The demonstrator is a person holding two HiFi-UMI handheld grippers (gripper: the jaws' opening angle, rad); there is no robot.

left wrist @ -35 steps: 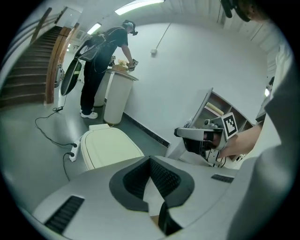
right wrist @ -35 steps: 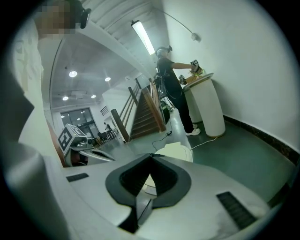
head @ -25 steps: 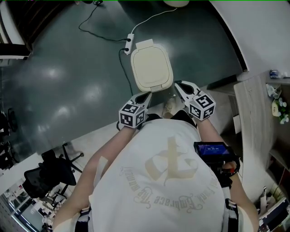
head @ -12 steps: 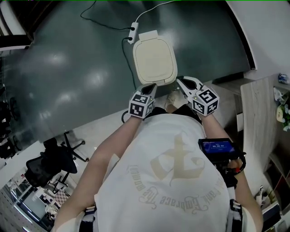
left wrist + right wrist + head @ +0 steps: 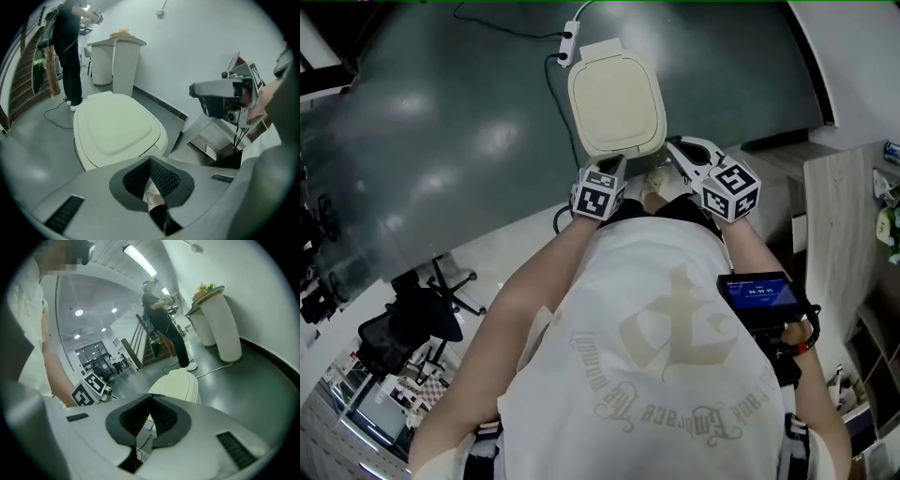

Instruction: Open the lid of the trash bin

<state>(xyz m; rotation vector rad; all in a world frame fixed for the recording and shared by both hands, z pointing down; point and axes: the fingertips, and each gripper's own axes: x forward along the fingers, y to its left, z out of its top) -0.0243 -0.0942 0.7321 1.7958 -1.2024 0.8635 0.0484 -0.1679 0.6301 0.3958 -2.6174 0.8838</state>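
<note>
The trash bin stands on the dark floor ahead of me, its cream lid (image 5: 616, 94) lying flat and closed. My left gripper (image 5: 610, 169) hovers just short of the lid's near edge, jaws shut with nothing between them. My right gripper (image 5: 681, 150) is beside the bin's near right corner, also shut and empty. In the left gripper view the lid (image 5: 117, 129) fills the space just beyond the left gripper (image 5: 150, 161). In the right gripper view the lid (image 5: 180, 383) is seen side-on, just past the right gripper (image 5: 151, 397).
A power strip with cable (image 5: 567, 42) lies on the floor behind the bin. An office chair (image 5: 403, 328) is at my left, a wooden shelf unit (image 5: 844, 225) at my right. A person in black (image 5: 68, 51) and a white pedestal (image 5: 119, 65) stand farther off.
Both grippers have come closer to the bin's near edge, the left one now almost at the lid. The lid has stayed closed.
</note>
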